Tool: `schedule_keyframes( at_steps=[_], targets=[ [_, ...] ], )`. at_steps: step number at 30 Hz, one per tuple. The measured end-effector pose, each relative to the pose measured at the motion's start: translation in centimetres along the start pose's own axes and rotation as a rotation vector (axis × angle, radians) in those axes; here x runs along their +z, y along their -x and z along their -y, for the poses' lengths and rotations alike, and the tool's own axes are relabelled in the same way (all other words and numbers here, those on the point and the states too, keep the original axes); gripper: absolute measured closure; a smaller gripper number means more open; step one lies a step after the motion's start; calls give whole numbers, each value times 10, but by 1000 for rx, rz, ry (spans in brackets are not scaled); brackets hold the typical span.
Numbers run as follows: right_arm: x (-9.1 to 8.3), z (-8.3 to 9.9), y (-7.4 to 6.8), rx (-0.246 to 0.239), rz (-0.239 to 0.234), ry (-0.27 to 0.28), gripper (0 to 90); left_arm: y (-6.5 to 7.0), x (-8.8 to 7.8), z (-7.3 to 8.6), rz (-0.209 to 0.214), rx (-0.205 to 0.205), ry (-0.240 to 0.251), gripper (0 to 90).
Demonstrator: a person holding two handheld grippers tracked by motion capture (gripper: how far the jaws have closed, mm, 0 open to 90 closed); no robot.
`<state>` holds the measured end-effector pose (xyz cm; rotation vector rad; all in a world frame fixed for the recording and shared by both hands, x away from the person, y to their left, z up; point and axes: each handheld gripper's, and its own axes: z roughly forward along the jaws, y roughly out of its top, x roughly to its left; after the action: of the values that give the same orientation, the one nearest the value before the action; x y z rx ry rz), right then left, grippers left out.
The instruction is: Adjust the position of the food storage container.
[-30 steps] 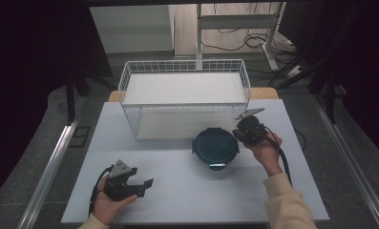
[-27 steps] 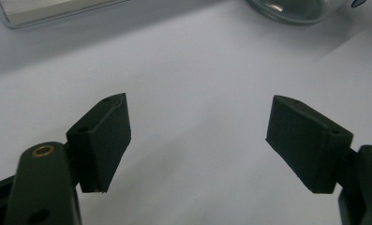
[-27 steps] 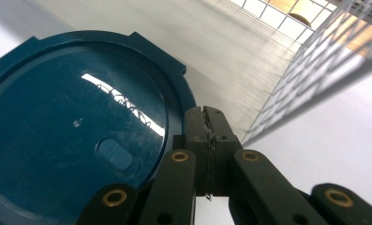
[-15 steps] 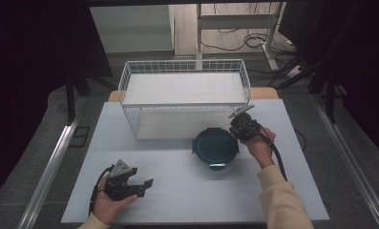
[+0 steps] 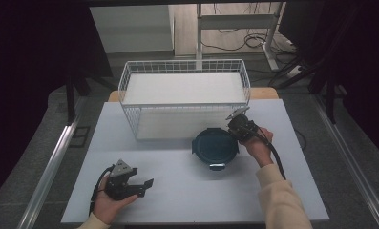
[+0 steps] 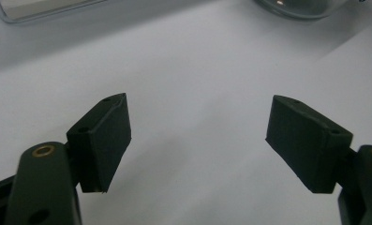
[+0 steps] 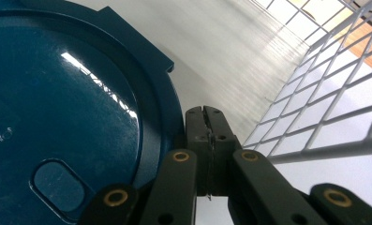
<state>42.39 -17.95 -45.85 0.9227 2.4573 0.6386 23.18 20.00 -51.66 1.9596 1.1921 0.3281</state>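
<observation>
1. Dark teal plastic makes up the round lid point(image 5: 215, 146) of a container that sits on the white table point(image 5: 177, 191), just in front of the wire basket point(image 5: 184, 90); its glossy top catches a streak of light, and locking tabs jut from its rim.
2. Pressed fully together with nothing between them, the right gripper point(image 7: 207, 140) has its black jaws at the lid's rim beside one tab, probably to push or lever that edge rather than grasp it.
3. Wide apart and empty, the left gripper point(image 6: 197, 140) hovers low over bare table well away from the container, apparently waiting its turn.
4. White coated wire forms the basket's open grid, its rectangular walls standing just beside the right hand point(image 5: 256, 145).
</observation>
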Motion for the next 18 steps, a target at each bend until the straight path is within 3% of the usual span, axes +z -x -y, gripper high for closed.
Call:
schedule_keyframes(
  at_steps=[12,18],
  targets=[
    [0,-2,-7,-17,-16,15,899,0,0,0,-1,-3,0,219],
    [0,-3,-17,-23,-49,14,899,-1,0,0,1,-6,0,219]
  ],
)
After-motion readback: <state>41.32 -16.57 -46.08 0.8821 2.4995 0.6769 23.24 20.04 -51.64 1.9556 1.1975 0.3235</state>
